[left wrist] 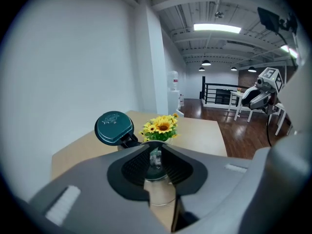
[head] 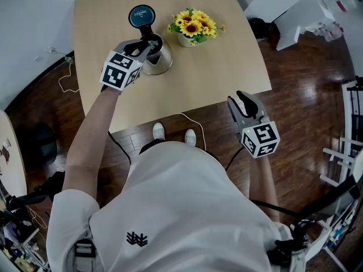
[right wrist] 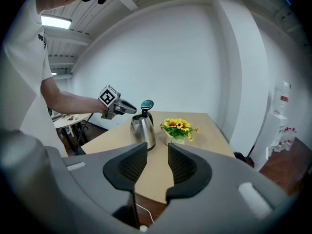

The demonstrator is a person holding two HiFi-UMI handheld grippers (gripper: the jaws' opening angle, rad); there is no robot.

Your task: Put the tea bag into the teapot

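A steel teapot (head: 160, 61) stands on the wooden table (head: 227, 67) with its teal lid (head: 141, 16) flipped up. My left gripper (head: 148, 44) hovers right over the pot's open mouth. In the left gripper view, the small pale tea bag (left wrist: 155, 157) sits in the narrow gap between the jaws, which stand slightly apart above the opening (left wrist: 156, 174). I cannot tell whether the pads still touch it. My right gripper (head: 241, 100) is open and empty, held off the table's near right corner. The right gripper view shows the teapot (right wrist: 142, 130) and the left gripper (right wrist: 127, 109) at its top.
A pot of yellow sunflowers (head: 193, 27) stands just right of the teapot. A thin white cable (head: 190, 123) hangs over the table's near edge. Dark wood floor surrounds the table, with white furniture (head: 295, 27) at the far right.
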